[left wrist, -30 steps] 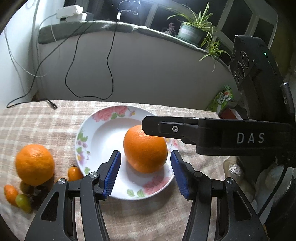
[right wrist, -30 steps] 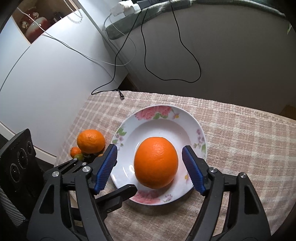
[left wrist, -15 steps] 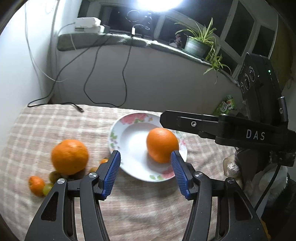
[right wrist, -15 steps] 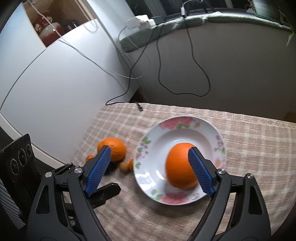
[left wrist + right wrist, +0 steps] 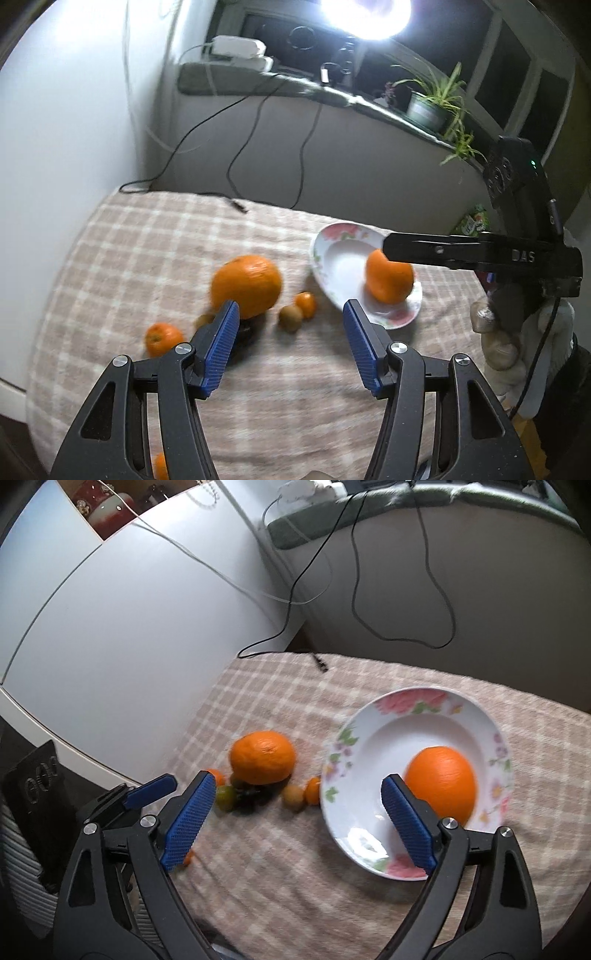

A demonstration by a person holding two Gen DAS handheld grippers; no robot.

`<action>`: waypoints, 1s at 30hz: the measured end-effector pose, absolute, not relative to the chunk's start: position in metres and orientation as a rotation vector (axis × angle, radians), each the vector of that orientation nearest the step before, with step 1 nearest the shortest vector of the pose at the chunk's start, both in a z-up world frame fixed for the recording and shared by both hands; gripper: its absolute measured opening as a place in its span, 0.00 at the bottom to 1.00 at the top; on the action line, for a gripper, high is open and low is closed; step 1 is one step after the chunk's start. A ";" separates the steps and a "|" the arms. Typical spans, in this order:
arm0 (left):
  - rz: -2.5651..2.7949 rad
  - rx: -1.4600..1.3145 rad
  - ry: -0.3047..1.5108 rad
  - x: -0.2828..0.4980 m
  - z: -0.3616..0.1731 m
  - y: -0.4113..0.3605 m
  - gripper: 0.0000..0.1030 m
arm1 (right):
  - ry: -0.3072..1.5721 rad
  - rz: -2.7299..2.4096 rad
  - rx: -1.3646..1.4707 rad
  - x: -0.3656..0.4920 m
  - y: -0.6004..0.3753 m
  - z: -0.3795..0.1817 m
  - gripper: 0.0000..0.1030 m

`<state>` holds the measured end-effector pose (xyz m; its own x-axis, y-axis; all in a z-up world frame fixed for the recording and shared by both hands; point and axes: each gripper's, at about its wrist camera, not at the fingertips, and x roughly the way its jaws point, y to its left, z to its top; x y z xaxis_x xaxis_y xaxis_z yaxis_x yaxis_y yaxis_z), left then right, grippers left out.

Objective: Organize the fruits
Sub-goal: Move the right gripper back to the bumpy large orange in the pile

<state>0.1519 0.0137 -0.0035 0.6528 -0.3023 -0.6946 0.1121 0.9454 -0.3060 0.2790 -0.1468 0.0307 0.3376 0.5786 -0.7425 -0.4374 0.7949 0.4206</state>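
Observation:
A floral white plate (image 5: 332, 258) (image 5: 373, 746) holds one large orange (image 5: 388, 278) (image 5: 439, 784). A second large orange (image 5: 245, 284) (image 5: 262, 757) lies on the checked cloth left of the plate, among small mandarins (image 5: 162, 338) (image 5: 313, 790), a kiwi (image 5: 290, 317) (image 5: 293, 797) and dark grapes (image 5: 251, 797). My left gripper (image 5: 290, 345) is open and empty, above the cloth in front of the loose fruit. My right gripper (image 5: 295, 821) is open and empty, between the plate and the loose fruit; its body (image 5: 480, 251) reaches over the plate.
The table (image 5: 295, 886) stands against a white wall at the left and a grey ledge (image 5: 369, 99) at the back, with black cables (image 5: 266, 147) hanging down and a potted plant (image 5: 428, 107). A small orange fruit (image 5: 160, 465) lies near the table's front edge.
Both grippers pulled back and swung left from the plate toward the loose fruit. The orange stays in the plate. Both jaws remain open.

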 end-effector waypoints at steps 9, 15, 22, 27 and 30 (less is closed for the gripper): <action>-0.245 -0.268 0.881 0.163 -0.020 0.035 0.64 | 1.079 0.726 0.155 0.288 -0.101 0.020 0.91; -0.260 -0.303 0.926 0.176 -0.035 0.042 0.65 | 1.128 0.735 0.127 0.297 -0.074 0.004 0.91; -0.276 -0.351 0.946 0.188 -0.044 0.050 0.65 | 1.186 0.723 0.168 0.314 -0.063 -0.019 0.91; -0.283 -0.388 0.957 0.196 -0.050 0.054 0.65 | 1.209 0.729 0.185 0.321 -0.055 -0.027 0.90; -0.289 -0.394 0.966 0.200 -0.055 0.054 0.65 | 1.217 0.727 0.165 0.323 -0.048 -0.030 0.90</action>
<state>0.2003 0.0544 -0.0551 0.5398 -0.4079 -0.7363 0.0632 0.8919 -0.4478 0.3227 -0.0477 -0.0302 0.1548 0.5886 -0.7935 -0.4197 0.7662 0.4866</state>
